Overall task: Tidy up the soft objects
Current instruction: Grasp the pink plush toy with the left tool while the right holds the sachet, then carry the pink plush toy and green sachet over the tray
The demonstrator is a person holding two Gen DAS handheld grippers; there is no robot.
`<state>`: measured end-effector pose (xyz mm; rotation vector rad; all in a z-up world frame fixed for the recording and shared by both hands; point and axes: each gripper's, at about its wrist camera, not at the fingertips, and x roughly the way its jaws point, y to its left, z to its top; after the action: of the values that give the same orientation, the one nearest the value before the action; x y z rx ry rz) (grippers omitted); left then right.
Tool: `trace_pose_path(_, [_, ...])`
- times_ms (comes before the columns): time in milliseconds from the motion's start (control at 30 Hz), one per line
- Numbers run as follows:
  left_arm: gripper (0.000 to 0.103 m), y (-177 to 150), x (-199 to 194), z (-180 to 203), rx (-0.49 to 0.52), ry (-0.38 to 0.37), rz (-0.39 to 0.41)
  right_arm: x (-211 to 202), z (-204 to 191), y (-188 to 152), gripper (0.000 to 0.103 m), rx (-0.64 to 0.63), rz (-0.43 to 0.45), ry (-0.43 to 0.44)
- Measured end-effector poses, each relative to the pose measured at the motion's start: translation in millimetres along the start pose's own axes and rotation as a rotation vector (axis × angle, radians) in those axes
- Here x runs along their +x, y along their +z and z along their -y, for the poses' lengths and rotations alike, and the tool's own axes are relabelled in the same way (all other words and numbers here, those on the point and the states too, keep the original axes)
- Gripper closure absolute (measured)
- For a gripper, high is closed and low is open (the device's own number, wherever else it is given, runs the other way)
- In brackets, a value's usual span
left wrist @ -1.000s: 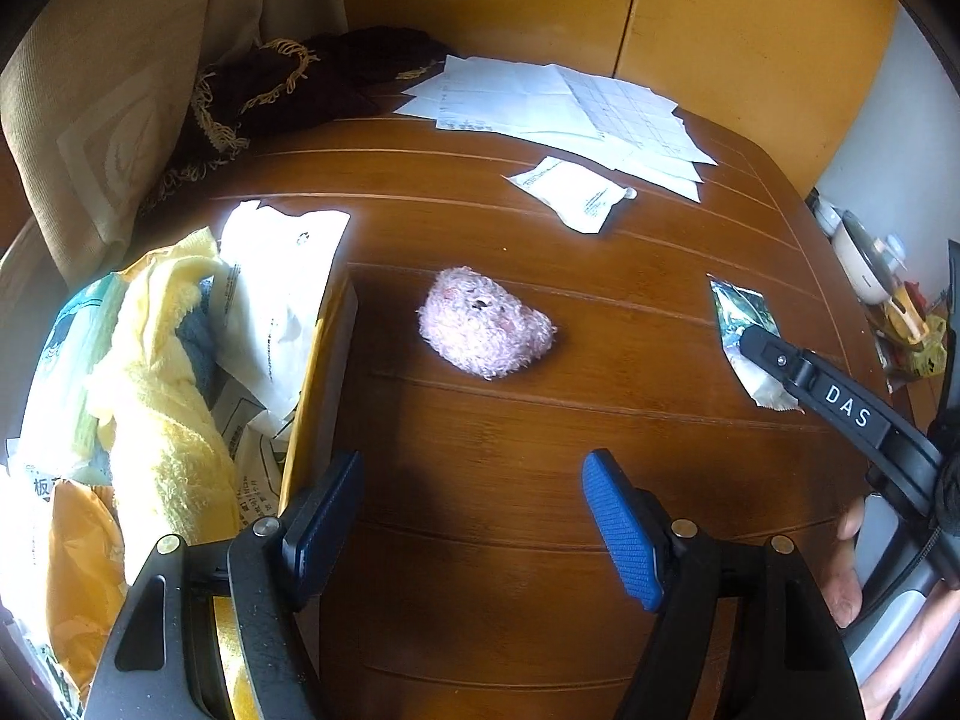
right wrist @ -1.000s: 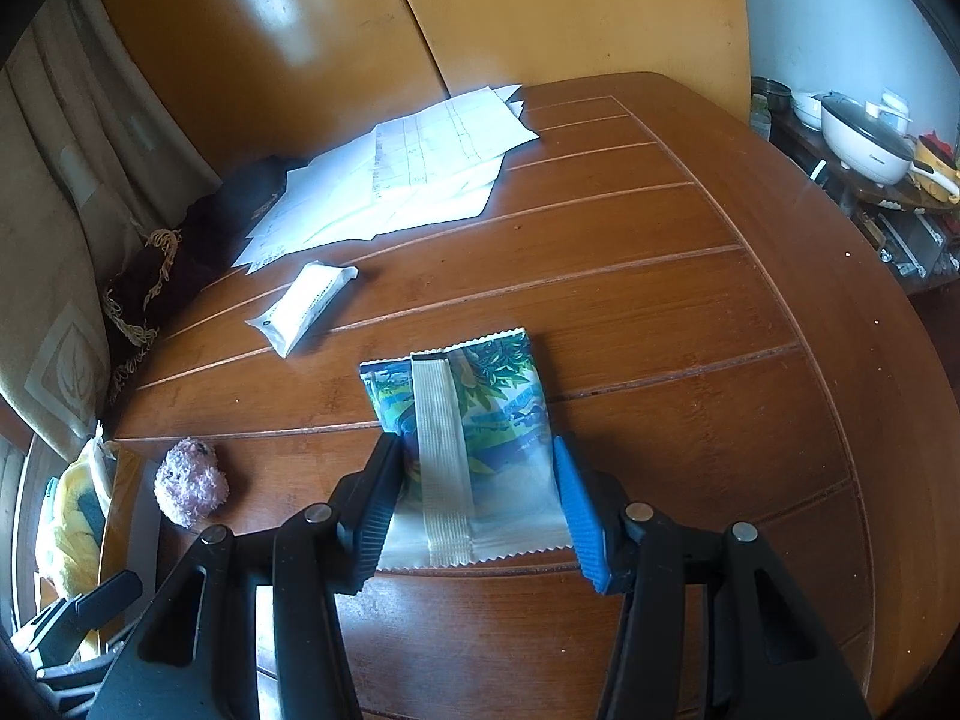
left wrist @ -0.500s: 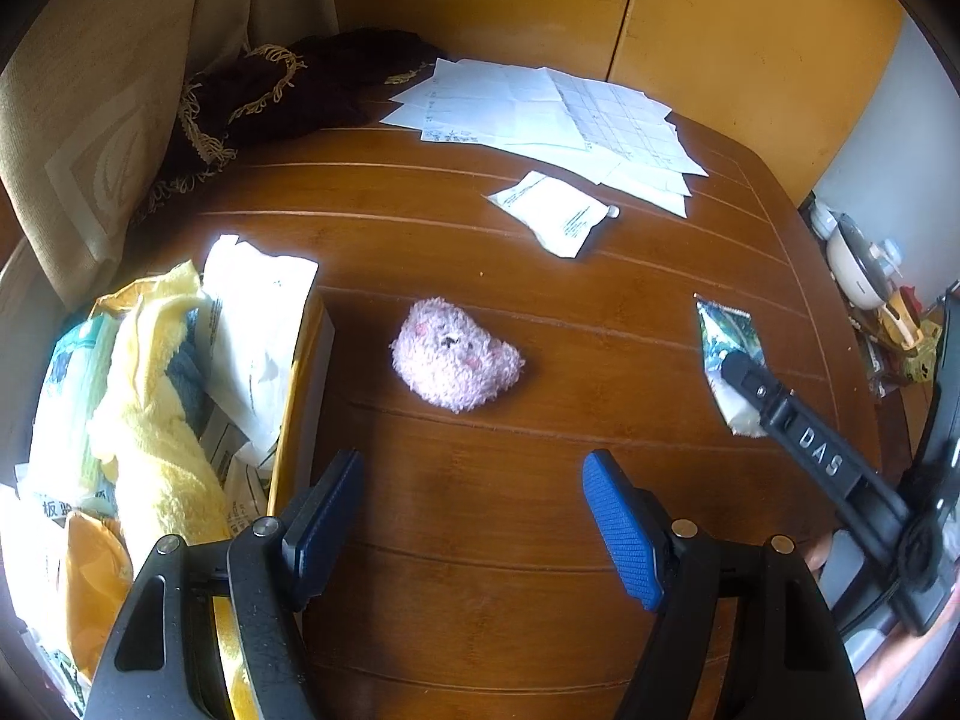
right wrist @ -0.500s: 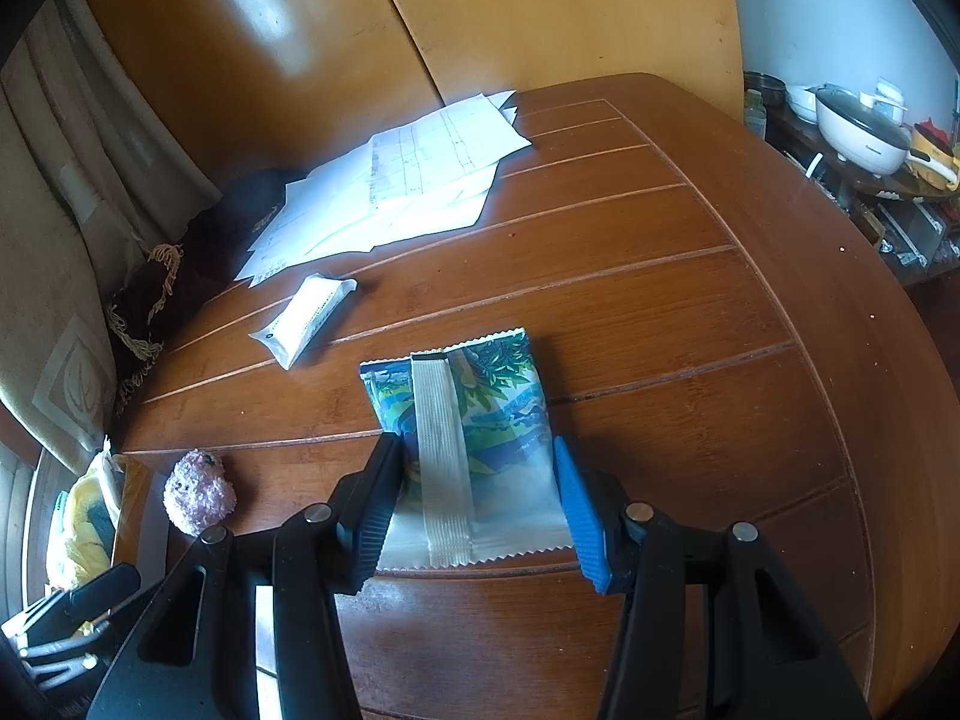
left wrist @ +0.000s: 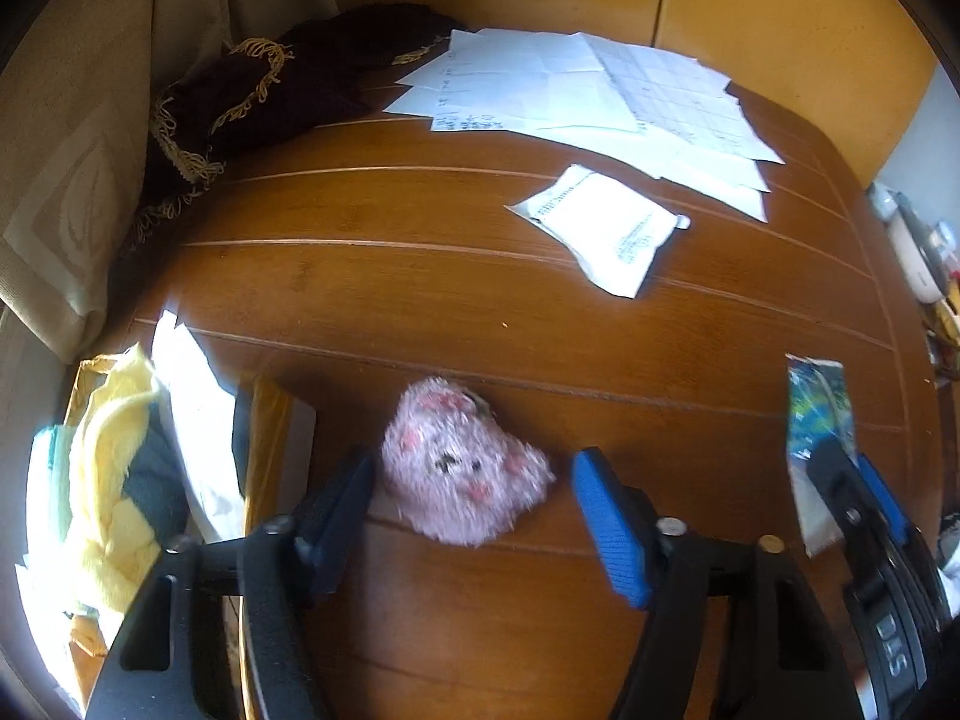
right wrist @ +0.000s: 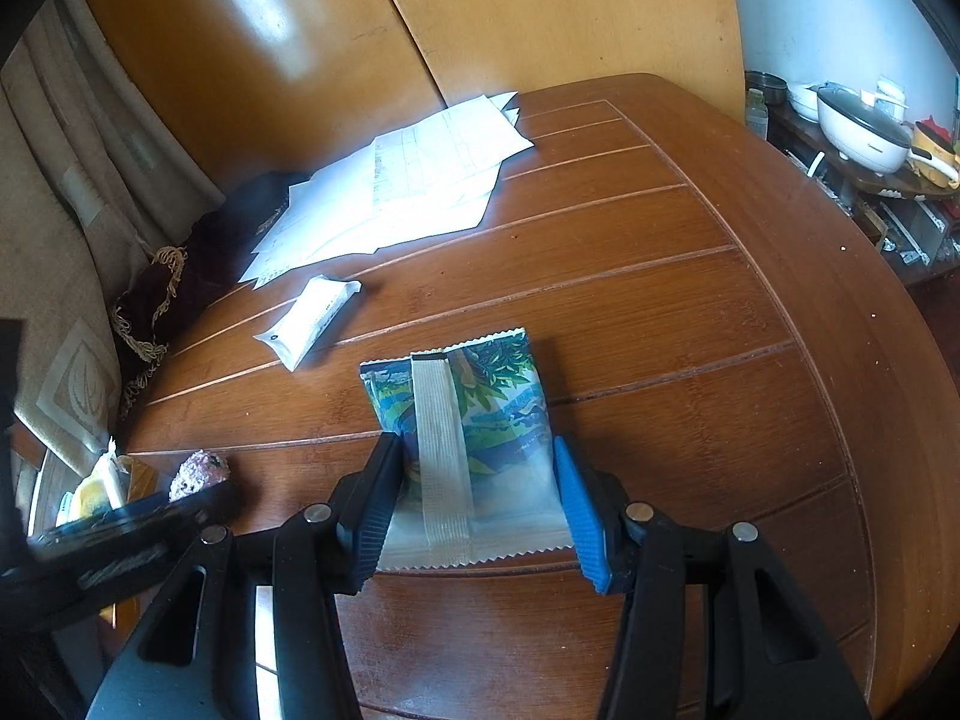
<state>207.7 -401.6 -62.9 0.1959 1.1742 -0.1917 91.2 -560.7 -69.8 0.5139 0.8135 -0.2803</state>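
A pink plush toy (left wrist: 465,462) with a small face lies on the wooden table (left wrist: 420,300). My left gripper (left wrist: 474,501) points down over it with the toy between its blue pads. The jaws are closing; a gap still shows at the right pad. The right wrist view shows the plush (right wrist: 201,471) small at the far left. A green and blue snack packet (right wrist: 474,414) lies flat on the table. My right gripper (right wrist: 477,504) holds it with a pad against each side edge. The packet (left wrist: 819,420) also shows at the right edge of the left wrist view.
A yellow box (left wrist: 270,420) at the table's left edge holds a yellow towel (left wrist: 114,456) and white bags. Loose papers (left wrist: 570,84), a white sachet (left wrist: 606,228) and a dark fringed cloth (left wrist: 270,96) lie farther back. A shelf with a white cooker (right wrist: 858,126) stands right of the table.
My left gripper has moved forward and down, so the pink plush now sits between its jaws, which have narrowed. The right gripper and the packet have not moved.
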Motion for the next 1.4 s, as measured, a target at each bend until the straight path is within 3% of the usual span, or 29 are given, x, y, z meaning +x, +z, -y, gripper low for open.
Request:
trace_pose_path(33, [0.049,0.4,3.8,-0.8,-0.004,0.001,-0.013,0.1,-0.2,-0.1,0.052,-0.001,0.000,-0.001])
trace_pose_path(267, [0.060,-13.1,-1.4,-1.4,0.017,-0.027,0.001,1.1,-1.8,-0.7,0.052,-0.007,-0.001,-0.004])
trace_pose_path(767, [0.061,-111.4,-78.8,-29.9,-0.053,-0.321,0.091,-0.4,-14.2,-5.4,0.052,-0.054,0.033,0.029])
trace_pose_path(1200, [0.061,-152.3,-115.8,-59.4,-0.070,-0.386,0.145,-11.0,-31.2,-12.7,0.052,-0.108,0.095,0.104])
trace_pose_path(1400, [0.061,-159.9,-124.1,-79.2,-0.102,-0.416,0.172,-23.6,-38.8,-20.7,0.052,-0.095,0.065,0.155])
